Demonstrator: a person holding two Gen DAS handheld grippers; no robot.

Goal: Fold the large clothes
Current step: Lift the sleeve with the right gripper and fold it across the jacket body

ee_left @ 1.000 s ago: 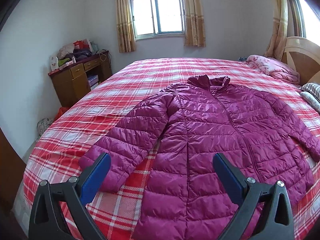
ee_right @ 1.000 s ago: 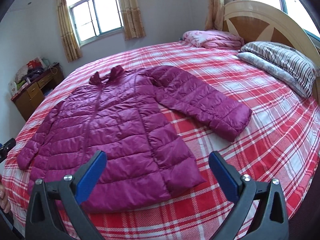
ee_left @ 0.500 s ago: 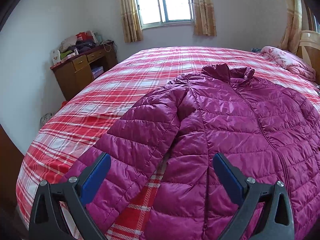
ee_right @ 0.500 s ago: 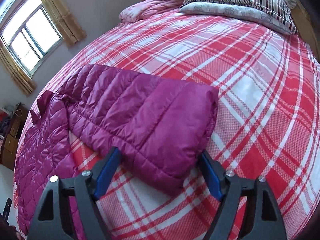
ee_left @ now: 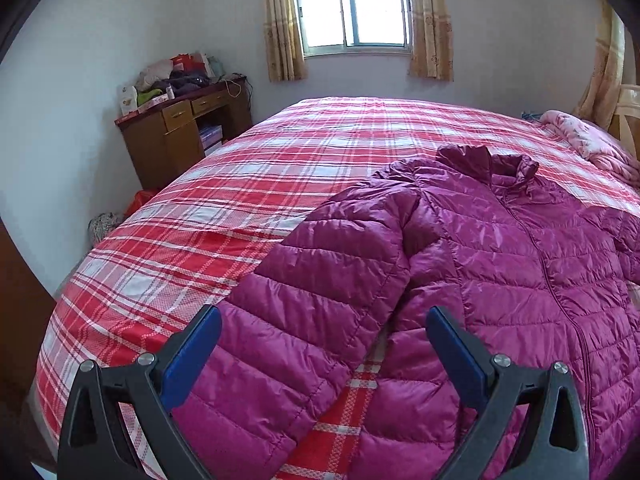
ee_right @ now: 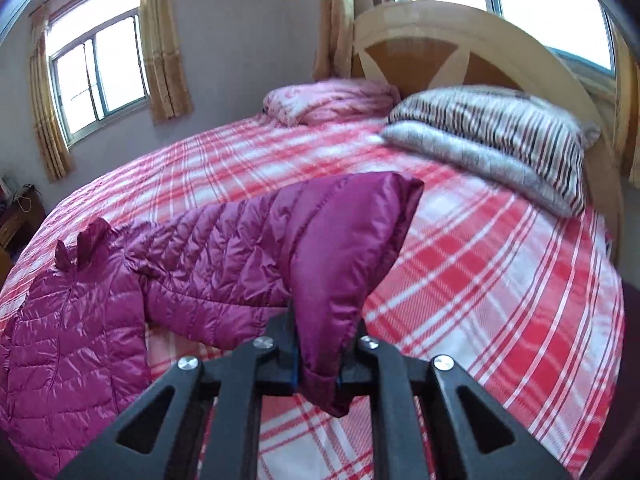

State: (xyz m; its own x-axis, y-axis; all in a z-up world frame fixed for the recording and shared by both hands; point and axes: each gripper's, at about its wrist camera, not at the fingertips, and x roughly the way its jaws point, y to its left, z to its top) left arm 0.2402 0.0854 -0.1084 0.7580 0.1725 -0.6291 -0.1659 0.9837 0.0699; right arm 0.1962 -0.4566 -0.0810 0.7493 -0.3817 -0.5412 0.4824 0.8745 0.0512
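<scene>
Right gripper (ee_right: 318, 364) jaws closing, pinched on the cuff end of the jacket's right sleeve (ee_right: 344, 248); cuff raised off the bedspread (ee_right: 480, 280), the rest of the sleeve sags back to the shoulder. Sleeve's long axis runs from the gripper away and left toward the collar (ee_right: 86, 246). Jacket body (ee_right: 68, 332) lies flat to the left of this gripper, so the fold likely carries the sleeve leftward across the front. Gripper points moderately downward.

Left gripper (ee_left: 324, 356) jaws wide, nothing held, hovering above the other sleeve (ee_left: 304, 312), which runs diagonally from near-left up to the shoulder. Zipper line (ee_left: 552, 280) lies right of it. Left hand nearer this sleeve; also angled down.

Striped pillow (ee_right: 500, 136) and headboard (ee_right: 460, 28) well beyond.
</scene>
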